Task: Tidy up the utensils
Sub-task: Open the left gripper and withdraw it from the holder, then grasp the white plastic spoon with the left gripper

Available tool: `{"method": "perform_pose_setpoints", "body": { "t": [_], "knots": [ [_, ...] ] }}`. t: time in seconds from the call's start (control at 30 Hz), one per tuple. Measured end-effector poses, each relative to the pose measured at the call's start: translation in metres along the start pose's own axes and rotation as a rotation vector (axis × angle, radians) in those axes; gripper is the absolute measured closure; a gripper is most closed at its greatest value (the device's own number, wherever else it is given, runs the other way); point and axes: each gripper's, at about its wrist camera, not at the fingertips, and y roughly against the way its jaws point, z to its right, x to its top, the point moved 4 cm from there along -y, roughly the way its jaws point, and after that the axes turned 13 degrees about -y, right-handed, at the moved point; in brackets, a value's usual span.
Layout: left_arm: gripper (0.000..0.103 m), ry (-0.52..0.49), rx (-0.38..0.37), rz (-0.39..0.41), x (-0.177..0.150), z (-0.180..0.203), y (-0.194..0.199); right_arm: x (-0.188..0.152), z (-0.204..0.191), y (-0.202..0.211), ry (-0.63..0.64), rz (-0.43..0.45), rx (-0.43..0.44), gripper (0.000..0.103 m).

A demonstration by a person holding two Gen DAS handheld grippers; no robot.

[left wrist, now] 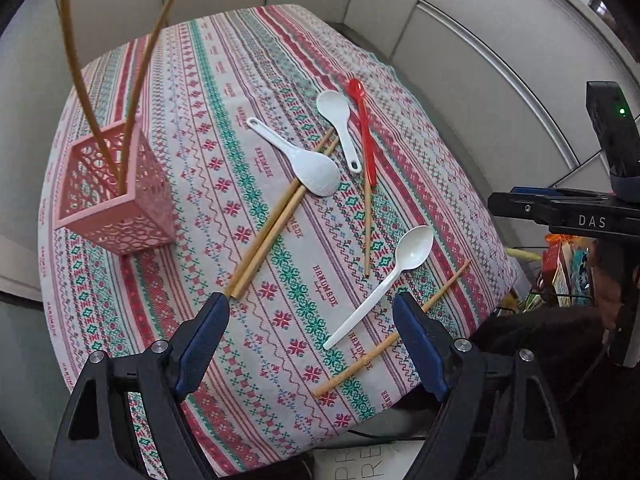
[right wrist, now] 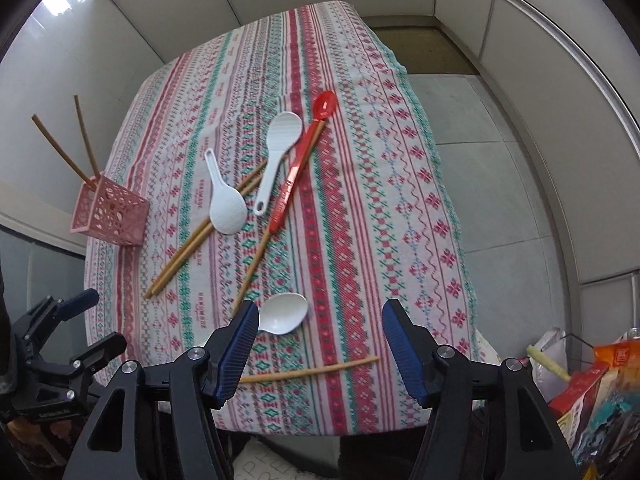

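So at this point you had both tools wide open and empty, which made sense since nothing was picked yet. Your left gripper (left wrist: 310,334) hung over the near edge of the striped knitted-pattern tablecloth (left wrist: 224,80), jaws spread with only cloth between them, and your right gripper (right wrist: 318,342) did the same a bit further over.

I'll use the pink lattice plastic holder (left wrist: 116,204) as the landmark. Closest to you, well clear of the holder, a single light wooden chopstick (right wrist: 310,372) lay crosswise near the table edge, right under your right tool, so I'd guess that was the easy first grab. Just past it sat the white plastic spoon with the long thin handle (left wrist: 384,280), bowl up.

Further in, nearer the holder, a pair of wooden chopsticks (left wrist: 276,226) lay side by side with the broad white rice paddle (left wrist: 304,164) resting across their far ends, so you'd probably need to lift that one off first. Beyond those, farthest from the holder, were the second white rice paddle (left wrist: 340,128) and the long red plastic spoon (left wrist: 366,132), which lay on top of another lone chopstick (left wrist: 367,228).

The holder already had two dark brown chopsticks (left wrist: 100,92) standing tilted in it, so that looked like the drop spot.
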Motion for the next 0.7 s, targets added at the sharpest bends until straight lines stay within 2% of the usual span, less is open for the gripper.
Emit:
{"method": "perform_pose_setpoints", "body": {
  "t": [0.13, 0.27, 0.53, 0.7],
  "knots": [
    [0.017, -0.021, -0.027, -0.043, 0.006, 0.012, -0.02, -0.009, 0.016, -0.011, -0.018, -0.06, -0.001, 0.037],
    [0.018, -0.056, -0.096, -0.073, 0.012, 0.031, -0.039, -0.013, 0.028, -0.015, -0.026, -0.072, -0.016, 0.037],
    [0.051, -0.137, -0.165, -0.086, 0.033, 0.067, -0.069, -0.009, 0.042, -0.015, -0.057, -0.071, -0.01, 0.037],
    [0.062, -0.199, -0.184, -0.092, 0.055, 0.077, -0.093, -0.006, 0.043, -0.012, -0.06, -0.064, -0.004, 0.037]
  ]
}}
